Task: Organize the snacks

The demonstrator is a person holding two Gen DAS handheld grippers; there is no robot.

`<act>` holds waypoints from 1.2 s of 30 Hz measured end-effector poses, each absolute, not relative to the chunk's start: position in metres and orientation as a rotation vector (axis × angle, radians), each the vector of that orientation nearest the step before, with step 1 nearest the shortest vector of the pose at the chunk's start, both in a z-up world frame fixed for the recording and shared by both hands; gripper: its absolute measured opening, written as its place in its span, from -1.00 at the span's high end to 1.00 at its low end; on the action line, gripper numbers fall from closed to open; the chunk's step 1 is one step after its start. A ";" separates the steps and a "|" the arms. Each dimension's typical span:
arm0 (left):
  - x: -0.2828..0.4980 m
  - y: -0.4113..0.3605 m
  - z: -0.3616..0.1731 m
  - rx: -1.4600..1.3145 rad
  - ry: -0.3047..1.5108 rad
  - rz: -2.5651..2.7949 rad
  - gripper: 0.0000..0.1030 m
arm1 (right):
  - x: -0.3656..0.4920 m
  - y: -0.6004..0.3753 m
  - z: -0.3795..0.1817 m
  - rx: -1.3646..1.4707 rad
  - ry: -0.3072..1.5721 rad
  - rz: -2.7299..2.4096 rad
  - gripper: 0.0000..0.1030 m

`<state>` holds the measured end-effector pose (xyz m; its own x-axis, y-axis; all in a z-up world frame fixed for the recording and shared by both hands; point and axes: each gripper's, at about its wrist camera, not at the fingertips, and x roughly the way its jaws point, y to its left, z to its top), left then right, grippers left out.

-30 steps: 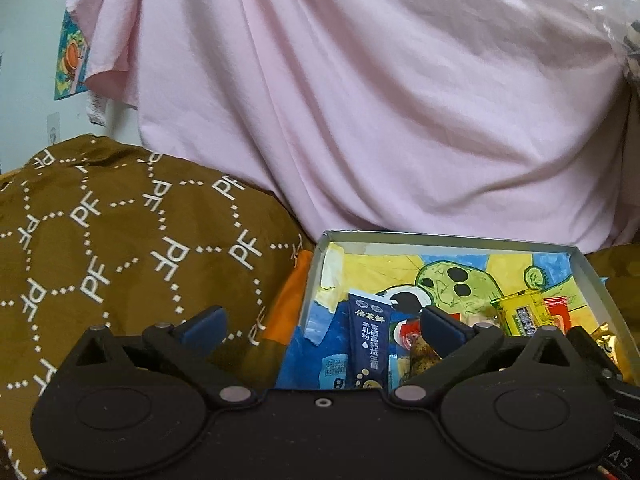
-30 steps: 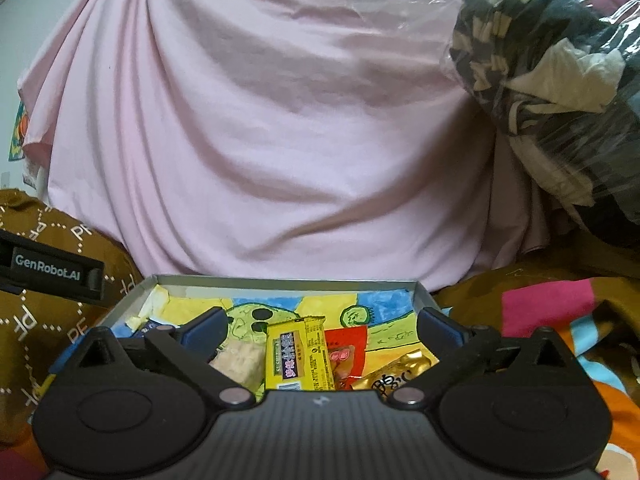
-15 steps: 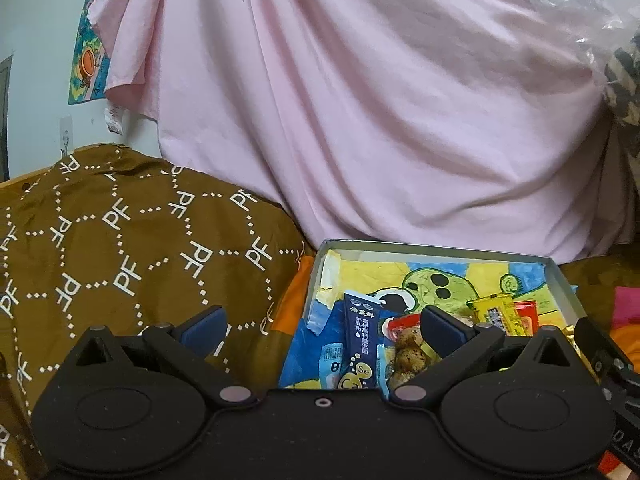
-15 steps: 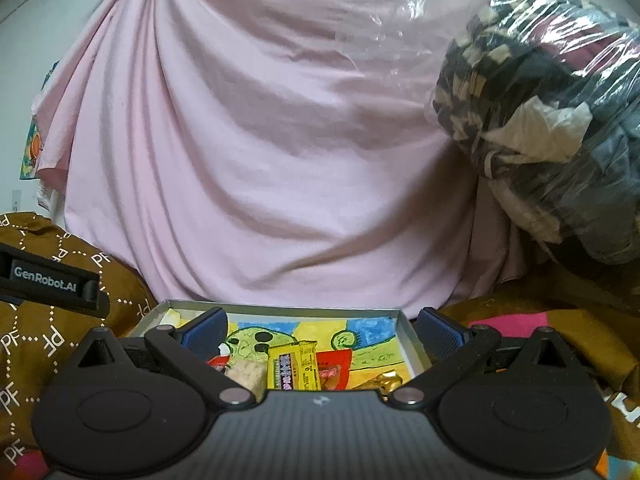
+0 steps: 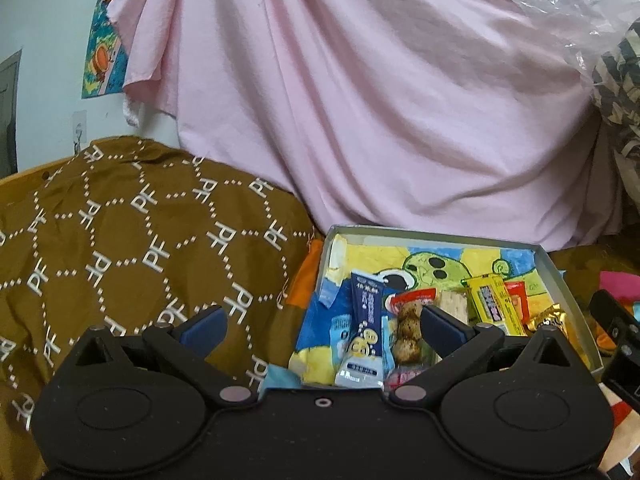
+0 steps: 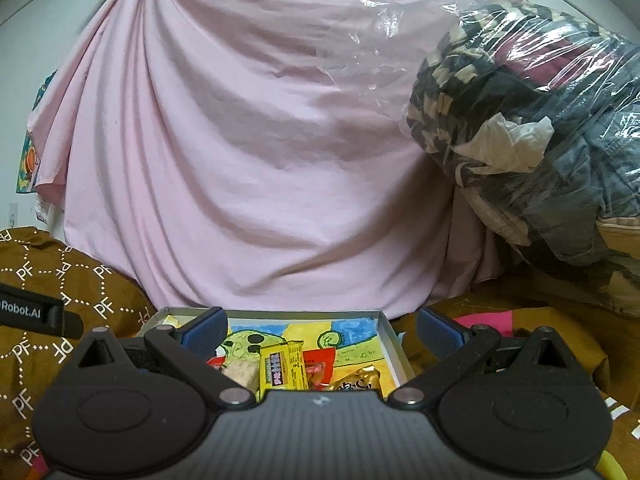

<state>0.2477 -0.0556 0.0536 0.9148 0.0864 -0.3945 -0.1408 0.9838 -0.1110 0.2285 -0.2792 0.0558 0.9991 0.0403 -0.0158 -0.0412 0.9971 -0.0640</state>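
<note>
A shallow grey box (image 5: 554, 268) (image 6: 394, 338) with a cartoon drawing on its floor holds several snacks in a row. In the left wrist view I see a dark blue stick pack (image 5: 366, 320), a brown ball snack (image 5: 409, 334), a pale wafer bar (image 5: 454, 304), a yellow bar (image 5: 490, 304), a red packet (image 5: 516, 300) and a gold candy (image 5: 548, 320). The right wrist view shows the yellow bar (image 6: 282, 366), red packet (image 6: 318, 364) and gold candy (image 6: 356, 380). My left gripper (image 5: 322, 322) is open and empty, near the box's left end. My right gripper (image 6: 320, 326) is open and empty, above the box.
A brown patterned cloth (image 5: 120, 240) bulges left of the box. A pink sheet (image 6: 248, 140) hangs behind it. A plastic-wrapped bundle of clothes (image 6: 532, 128) sits at the upper right. Bright orange and pink fabric (image 6: 484, 320) lies right of the box.
Both grippers have drawn back and up from the box, so it looks smaller and lower. More of the pink sheet and the wall shows. Both stayed open and empty.
</note>
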 end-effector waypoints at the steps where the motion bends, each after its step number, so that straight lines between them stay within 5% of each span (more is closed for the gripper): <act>1: 0.245 -0.055 0.052 -0.142 0.403 0.118 -0.98 | 0.226 -0.279 0.056 -0.064 0.015 0.043 -1.00; 36: 0.165 -0.053 0.035 -0.153 0.371 0.138 -0.98 | 0.178 -0.273 0.035 -0.060 0.119 0.056 -1.00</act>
<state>0.1646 -0.0526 0.0345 0.9227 0.1061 -0.3705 -0.1621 0.9790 -0.1234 0.1776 -0.2727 0.0351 0.9914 0.0520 -0.1198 -0.0590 0.9967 -0.0560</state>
